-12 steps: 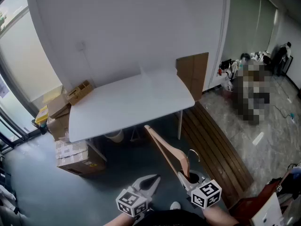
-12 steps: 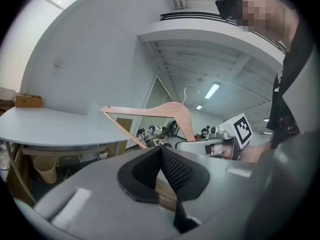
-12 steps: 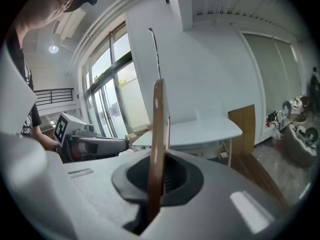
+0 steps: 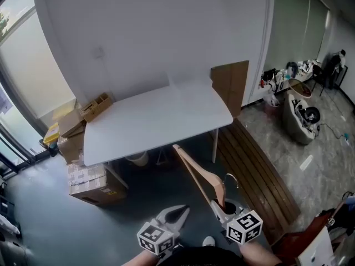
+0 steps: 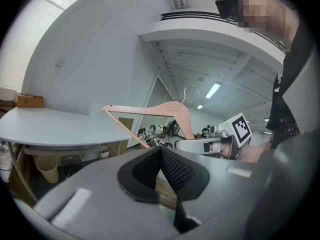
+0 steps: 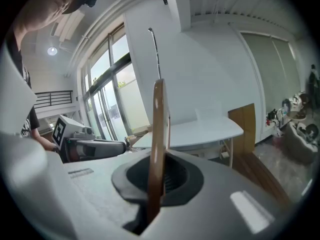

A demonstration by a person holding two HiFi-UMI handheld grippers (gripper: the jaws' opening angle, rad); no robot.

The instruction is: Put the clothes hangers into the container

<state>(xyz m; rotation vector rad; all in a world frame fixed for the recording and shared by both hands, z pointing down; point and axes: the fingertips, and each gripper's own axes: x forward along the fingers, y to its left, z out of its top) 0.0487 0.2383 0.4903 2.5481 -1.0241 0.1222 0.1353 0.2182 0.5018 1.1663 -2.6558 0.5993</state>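
Hardly anything has moved since half a second ago: the hanger [image 4: 197, 173] has drifted a touch to the right, gripped as before. The right gripper [image 6: 159, 176] has its jaws clamped on one wooden arm of the hanger, just below the neck. The metal hook [image 4: 230, 180] stands free above, and the long arm reaches up and forward. The left gripper [image 5: 160, 166] has its jaws together with nothing between them, and sits just beside the right one. The hanger is in the air, short of the front edge of the white desk [image 4: 155, 121].

I judge the hanger light and stiff, with smooth wood that could swivel in the pads. A hold near the neck keeps it balanced. I cannot tell which container is meant.
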